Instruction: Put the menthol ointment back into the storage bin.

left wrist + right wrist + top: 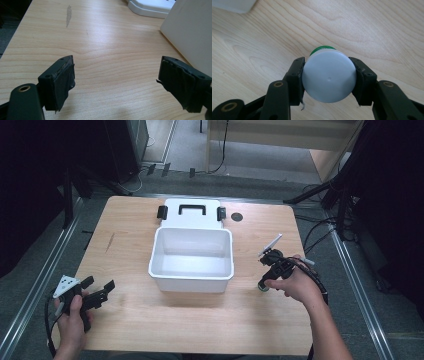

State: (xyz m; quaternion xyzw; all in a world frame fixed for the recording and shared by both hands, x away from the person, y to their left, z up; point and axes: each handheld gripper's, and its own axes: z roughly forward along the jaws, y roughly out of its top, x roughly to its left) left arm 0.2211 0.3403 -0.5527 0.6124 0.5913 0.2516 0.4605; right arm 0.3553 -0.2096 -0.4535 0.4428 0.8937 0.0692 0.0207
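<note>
- Two grippers at a wooden table (130,310); an open white box (191,259) sits mid-table, its lid (192,213) laid back on the far side.
- Right gripper (329,75): jaws pinched on the sides of a small bottle (329,78), white cap facing the camera, a green rim showing behind it.
- In the high view the right gripper (269,276) is low over the table just right of the box, the bottle (263,287) at its tip, touching or nearly touching the wood; which cannot be told.
- Key relation: the box lies to the left of the held bottle, near but apart. The bottle's long axis runs along the gripper's line of sight, away from the camera. The right hand (292,282) is the nearer one to the box.
- Left gripper (116,85): jaws spread wide, nothing between them, over bare wood at the near left; the box wall (190,32) stands to its right.
- Hard to make out: the bottle's body and any label, hidden behind the cap.
- Small dark disc (237,217) beyond the box; unidentified.
</note>
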